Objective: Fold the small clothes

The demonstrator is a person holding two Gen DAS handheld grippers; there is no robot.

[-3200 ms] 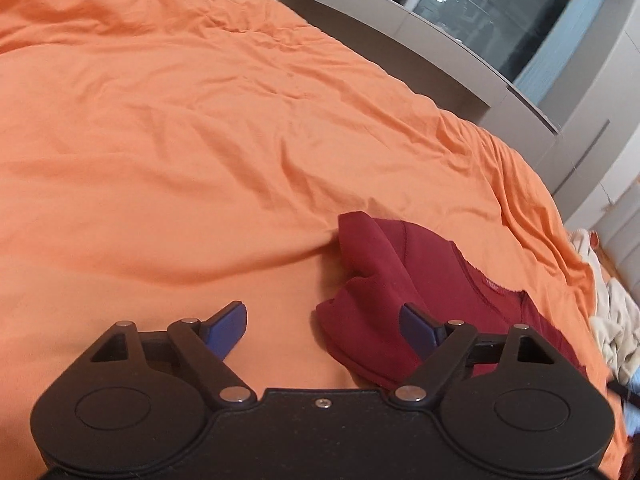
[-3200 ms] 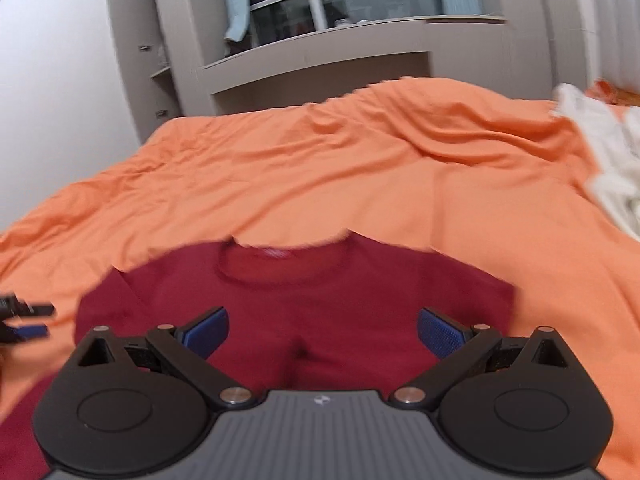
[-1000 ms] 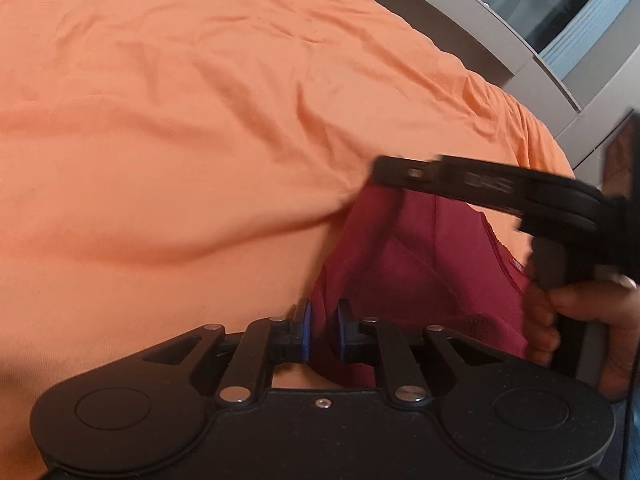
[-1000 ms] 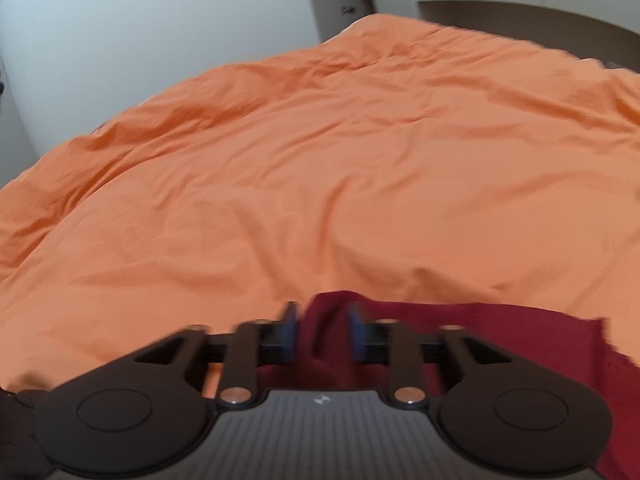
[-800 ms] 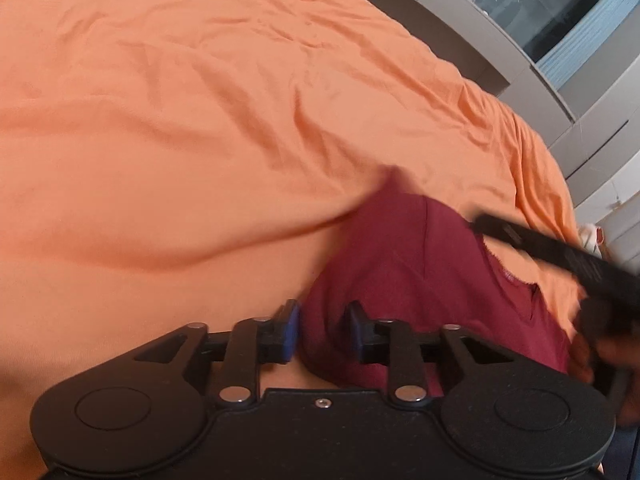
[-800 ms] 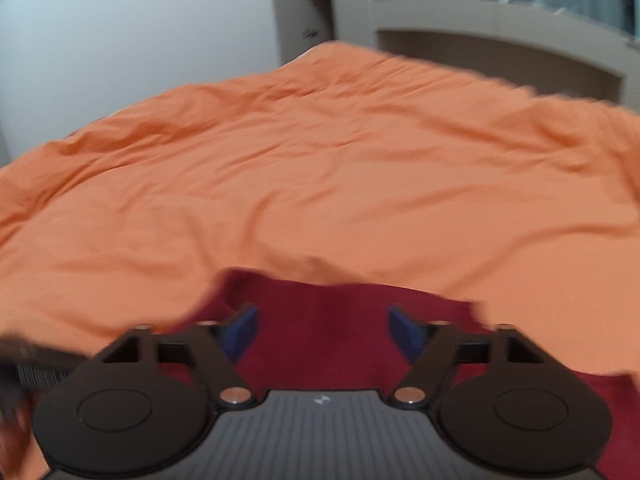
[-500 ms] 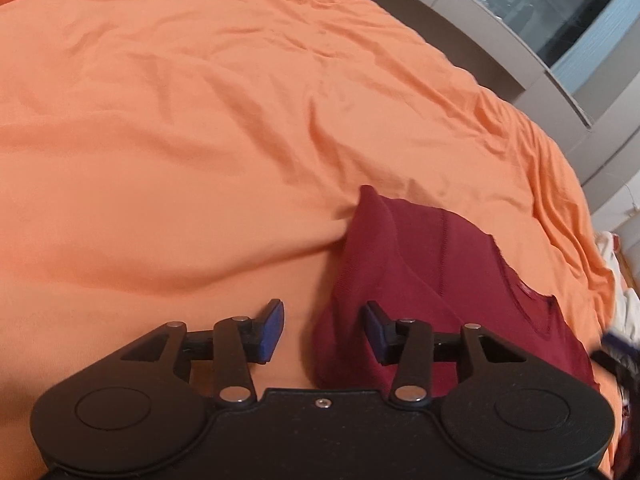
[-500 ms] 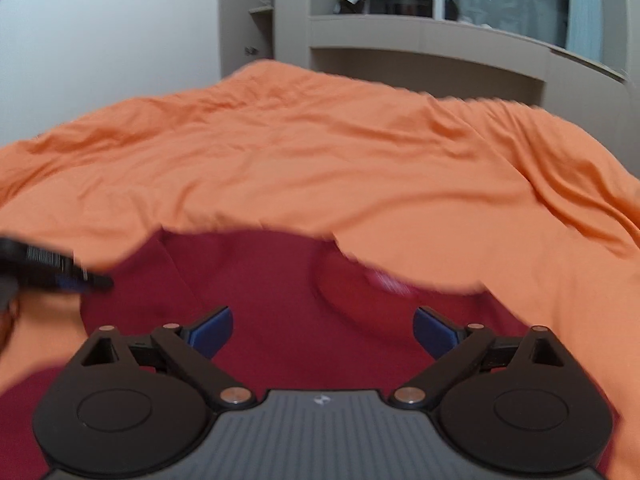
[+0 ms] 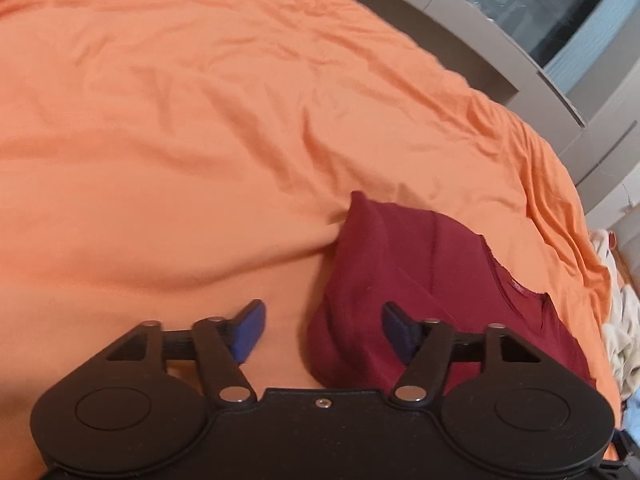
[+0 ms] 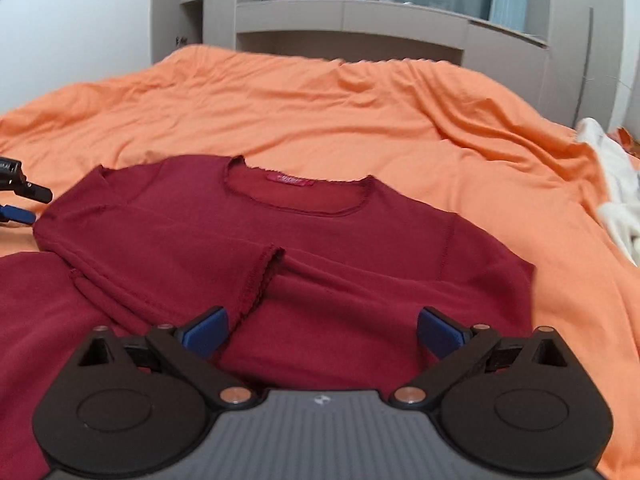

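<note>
Lying ahead of my right gripper (image 10: 322,330) is the dark red shirt (image 10: 280,248) on orange bedding (image 10: 320,108); both grippers released, my left gripper (image 9: 322,326) just widening beside its edge.

The left wrist view is taken from just behind the left claw (image 9: 322,332), angled down and set close over the orange bed cover (image 9: 180,128); the claw's body fills the bottom of the frame. The dark red shirt (image 9: 420,280) is seen from its side at lower right, with grey cabinets (image 9: 472,12) in the upper right.

The right wrist view is taken from behind the right claw (image 10: 322,332), angled down less steeply and faced along the bed toward the grey cabinets (image 10: 360,20) at top centre. The shirt (image 10: 320,248) is met front-on at mid-frame. Shirt, bed cover and cabinets are shared by both views, and the left claw's tips (image 10: 18,196) are caught at the left edge.
</note>
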